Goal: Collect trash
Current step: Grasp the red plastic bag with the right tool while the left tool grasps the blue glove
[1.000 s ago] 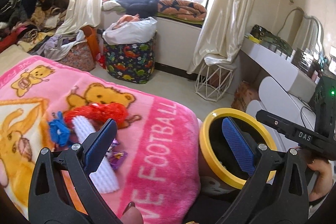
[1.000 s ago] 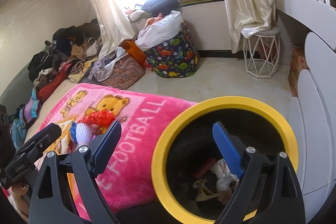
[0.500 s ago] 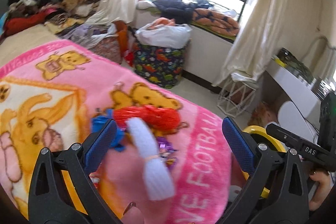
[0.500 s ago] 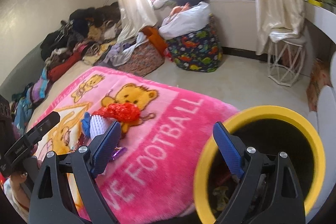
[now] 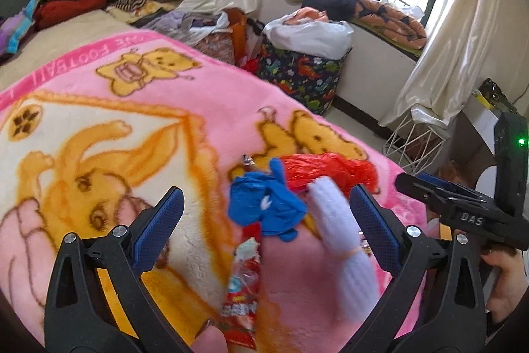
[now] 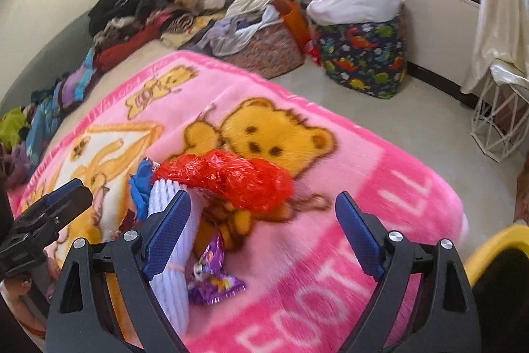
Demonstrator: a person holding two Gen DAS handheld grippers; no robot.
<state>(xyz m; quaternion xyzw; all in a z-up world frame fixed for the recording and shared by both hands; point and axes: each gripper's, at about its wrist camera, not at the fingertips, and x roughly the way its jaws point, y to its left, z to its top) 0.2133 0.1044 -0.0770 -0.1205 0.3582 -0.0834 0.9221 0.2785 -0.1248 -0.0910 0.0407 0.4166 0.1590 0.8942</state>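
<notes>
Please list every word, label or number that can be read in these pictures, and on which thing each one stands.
"DAS": on the black right gripper, seen from the left wrist.
"FOOT", the rest cut off or blurred: on the fluffy pink bear blanket.
Red snack wrapper: print too blurred.
Purple candy wrapper: too blurred.

The left tool (image 5: 264, 220) hangs with its blue-padded jaws spread wide and empty above a small heap of litter on a pink bear-print blanket (image 5: 139, 108) covering a bed. Between the jaws lie a crumpled blue glove (image 5: 269, 207), a white foam sleeve (image 5: 344, 250) and a red plastic bag (image 5: 327, 172); a red-and-white snack wrapper (image 5: 243, 290) lies nearer the camera. At right, a hand (image 5: 502, 283) grips the right tool (image 5: 426, 182). A dinosaur-print hamper (image 5: 301, 78) stands on the floor by the curtained window.
</notes>
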